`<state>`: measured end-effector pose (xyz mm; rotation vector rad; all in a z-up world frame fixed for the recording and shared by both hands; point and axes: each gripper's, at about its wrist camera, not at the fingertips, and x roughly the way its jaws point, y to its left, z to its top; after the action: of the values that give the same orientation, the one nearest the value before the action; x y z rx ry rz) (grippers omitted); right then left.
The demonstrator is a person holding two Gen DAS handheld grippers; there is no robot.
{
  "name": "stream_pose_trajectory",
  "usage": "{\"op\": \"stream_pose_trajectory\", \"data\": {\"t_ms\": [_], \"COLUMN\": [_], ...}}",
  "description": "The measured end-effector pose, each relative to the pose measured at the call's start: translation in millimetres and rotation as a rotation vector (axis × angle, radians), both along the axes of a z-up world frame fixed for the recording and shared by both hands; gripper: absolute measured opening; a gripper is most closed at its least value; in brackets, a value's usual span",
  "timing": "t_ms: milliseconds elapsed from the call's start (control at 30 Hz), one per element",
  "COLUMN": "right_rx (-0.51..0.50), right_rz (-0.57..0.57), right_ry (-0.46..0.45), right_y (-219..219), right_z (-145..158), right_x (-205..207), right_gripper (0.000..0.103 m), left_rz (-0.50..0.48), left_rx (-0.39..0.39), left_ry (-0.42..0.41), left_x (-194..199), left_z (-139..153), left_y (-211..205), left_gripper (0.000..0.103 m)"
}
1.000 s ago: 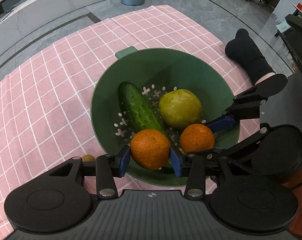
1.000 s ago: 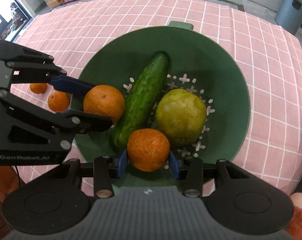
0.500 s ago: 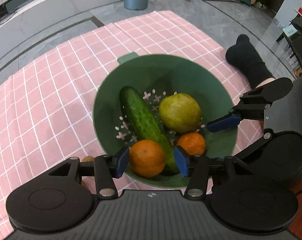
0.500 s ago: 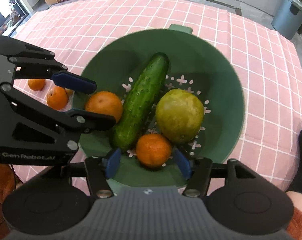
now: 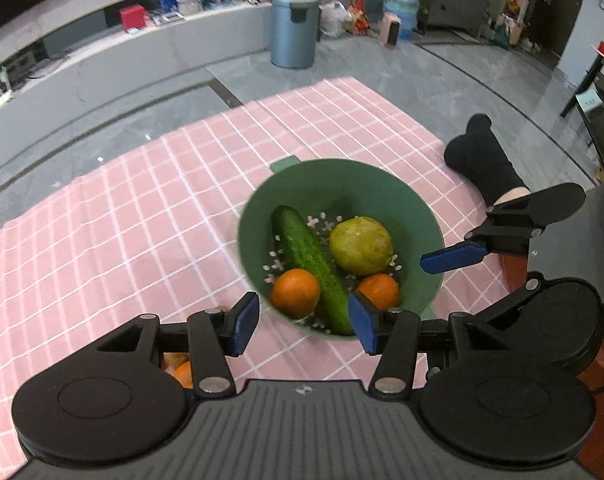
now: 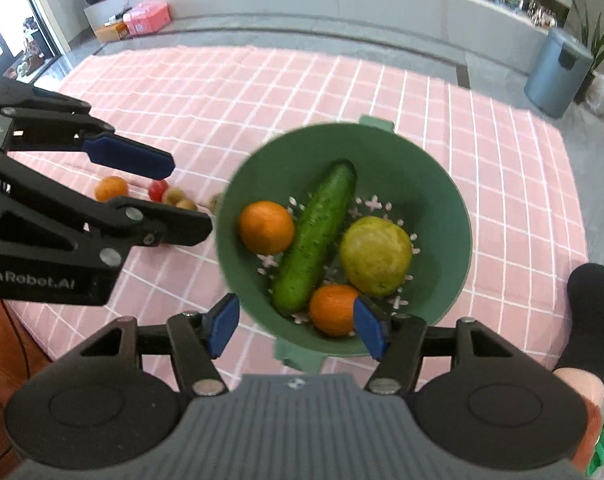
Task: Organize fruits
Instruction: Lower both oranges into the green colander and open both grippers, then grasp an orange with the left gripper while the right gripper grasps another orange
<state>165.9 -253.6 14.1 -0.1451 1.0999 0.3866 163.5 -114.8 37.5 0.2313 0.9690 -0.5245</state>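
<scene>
A green colander point(image 6: 442, 184) is sitting on the pink checked tablecloth point(image 6: 261, 92), holding a glossy, bumpy dark green cucumber point(image 6: 316, 236), a yellow-green round fruit point(image 6: 376, 256) and two oranges point(image 6: 266, 227) lying on either side of the cucumber's near half. In the right wrist view the cucumber is lying with its long axis diagonal, one end pointing toward the colander's far rim and the other toward the near rim. The left gripper point(image 5: 304, 322) and right gripper point(image 6: 295, 328) are both hanging above the colander with jaws apart and nothing between them, having just been opening.
</scene>
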Motion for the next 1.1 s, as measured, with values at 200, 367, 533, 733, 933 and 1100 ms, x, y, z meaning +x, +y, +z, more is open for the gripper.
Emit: {"op": "stream_pose_trajectory", "data": {"t_ms": [200,367,533,733,933,1100], "right_rx": [0.025,0.095,0.134,0.143,0.12,0.096], "right_rz": [-0.01,-0.043,-0.093,-0.15,-0.177,-0.193], "right_ry": [-0.129,-0.248,-0.326,-0.393,-0.407,-0.404], "right_y": [22.6,42.4,64.1,86.3,102.1,109.6], "right_z": [7.5,5.6,-10.4,-34.4,-57.5,-70.1], "right_x": [-34.6,-68.9,-90.4,-102.5,-106.5,-96.3], "right_gripper": [0.06,0.06,0.064,0.065,0.065,0.065], "left_rz": [0.089,0.163,0.214,0.267,0.343,0.391], "left_rx": [-0.027,-0.069,-0.053,-0.092,-0.118,-0.141], "left_ry": [-0.065,-0.102,-0.139,-0.179,-0.224,-0.226], "left_x": [-26.1,-42.8,-56.5,-71.7,-80.9,-75.9], "left_z": [5.0,-0.5,-15.1,-30.5,-52.4,-71.9], "left_y": [29.6,58.1,80.2,106.7,130.5,146.2], "left_gripper": [0.061,0.061,0.061,0.061,0.061,0.061]}}
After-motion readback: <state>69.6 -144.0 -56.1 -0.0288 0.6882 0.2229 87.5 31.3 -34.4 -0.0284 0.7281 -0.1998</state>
